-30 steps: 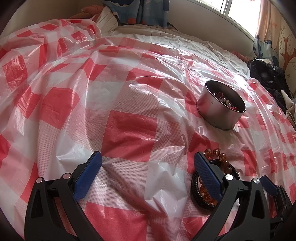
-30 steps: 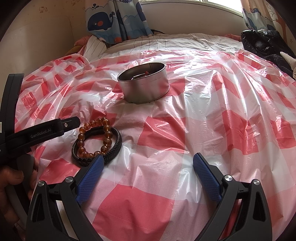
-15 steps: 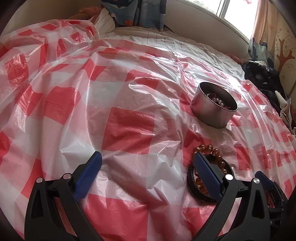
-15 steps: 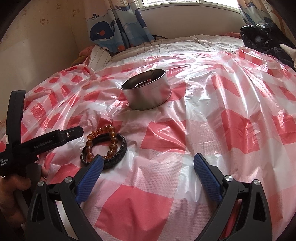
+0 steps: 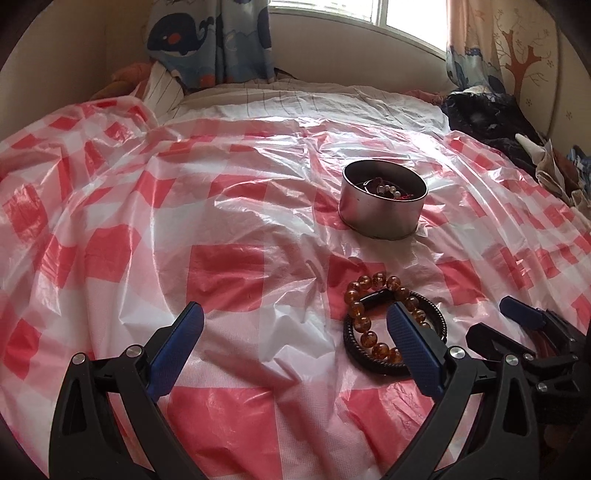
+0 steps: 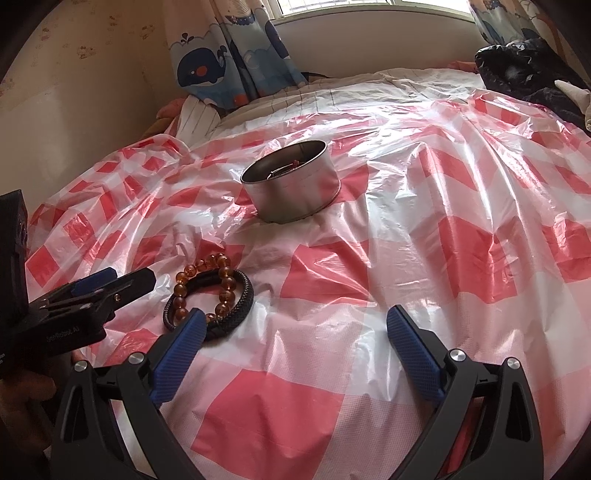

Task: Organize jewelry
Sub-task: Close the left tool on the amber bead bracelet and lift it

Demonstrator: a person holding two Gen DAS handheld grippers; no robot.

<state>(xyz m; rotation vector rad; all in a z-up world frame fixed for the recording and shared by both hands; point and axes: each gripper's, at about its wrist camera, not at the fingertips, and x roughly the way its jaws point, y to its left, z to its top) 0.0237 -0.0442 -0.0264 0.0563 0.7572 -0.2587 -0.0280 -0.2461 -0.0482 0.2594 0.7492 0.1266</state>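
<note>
Left claw [image 5: 291, 334]: fingers apart, empty, low over bed's checked plastic sheet [image 5: 221, 273]. Right claw [image 6: 293, 334]: apart, empty.

Amber bead bracelet [image 5: 373, 317] overlaps black braided bracelet [image 5: 436, 314], near tin [image 5: 382, 218]; likely staged for transfer.

Left view shows beads inside tin; right view shows mostly tin wall [image 6: 295, 199].

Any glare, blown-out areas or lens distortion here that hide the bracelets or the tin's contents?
Left wrist view: window blown out, sheen on the checked plastic sheet, amber bead bracelet sharp, beads visible inside the metal tin. Right wrist view: fisheye bends and darkens the edges; glare streaks on the sheet; the tin's interior is shadowed, its contents hard to identify.
</note>
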